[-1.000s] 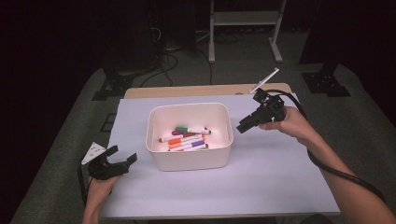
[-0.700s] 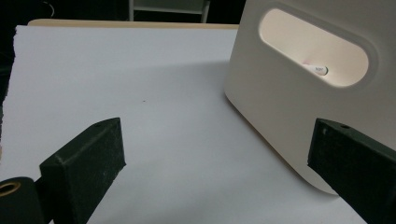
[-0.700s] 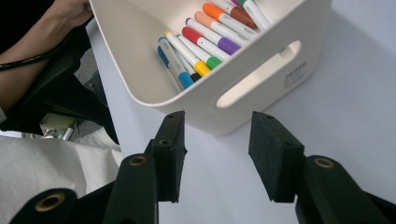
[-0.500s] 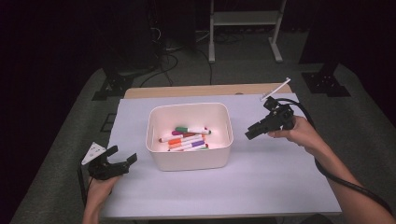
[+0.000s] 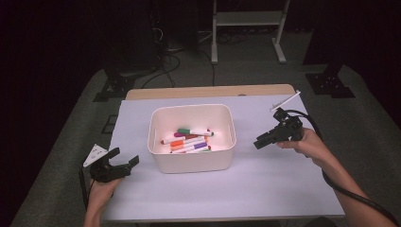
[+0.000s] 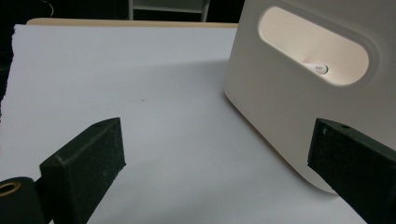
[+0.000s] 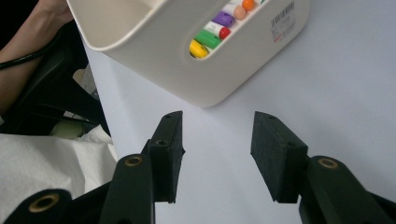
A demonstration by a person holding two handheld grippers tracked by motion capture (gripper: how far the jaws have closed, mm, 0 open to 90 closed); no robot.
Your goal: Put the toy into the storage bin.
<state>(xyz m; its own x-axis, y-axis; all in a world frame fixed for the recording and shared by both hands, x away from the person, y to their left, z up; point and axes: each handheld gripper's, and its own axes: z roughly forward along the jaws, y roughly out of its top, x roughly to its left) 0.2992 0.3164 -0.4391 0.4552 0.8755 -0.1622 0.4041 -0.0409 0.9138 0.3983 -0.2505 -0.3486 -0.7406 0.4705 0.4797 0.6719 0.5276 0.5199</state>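
A white bin point(image 5: 191, 163) stands mid-table with several coloured markers point(image 5: 189, 140) lying in it. My left gripper point(image 5: 125, 157) rests near the table's front left corner, open and empty, its jaws pointing at the bin's left wall point(image 6: 280, 107). One marker end point(image 6: 319, 69) shows through the handle slot. My right gripper point(image 5: 258, 142) hovers low to the right of the bin and points at it. Its jaws have just been opening, and nothing is between them point(image 7: 218, 123). Through the bin's right handle slot I see marker caps point(image 7: 212, 39).
White paper covers the table point(image 5: 265, 189), and a wooden edge point(image 5: 208, 92) shows at the far side. A metal stand point(image 5: 246, 19) and cables lie on the dark floor behind. The right hand's cable point(image 5: 350, 194) trails to the front right.
My right gripper has come down and moved to the right and nearer, from beside the bin's far right corner to beside its right wall. The left gripper has stayed put.
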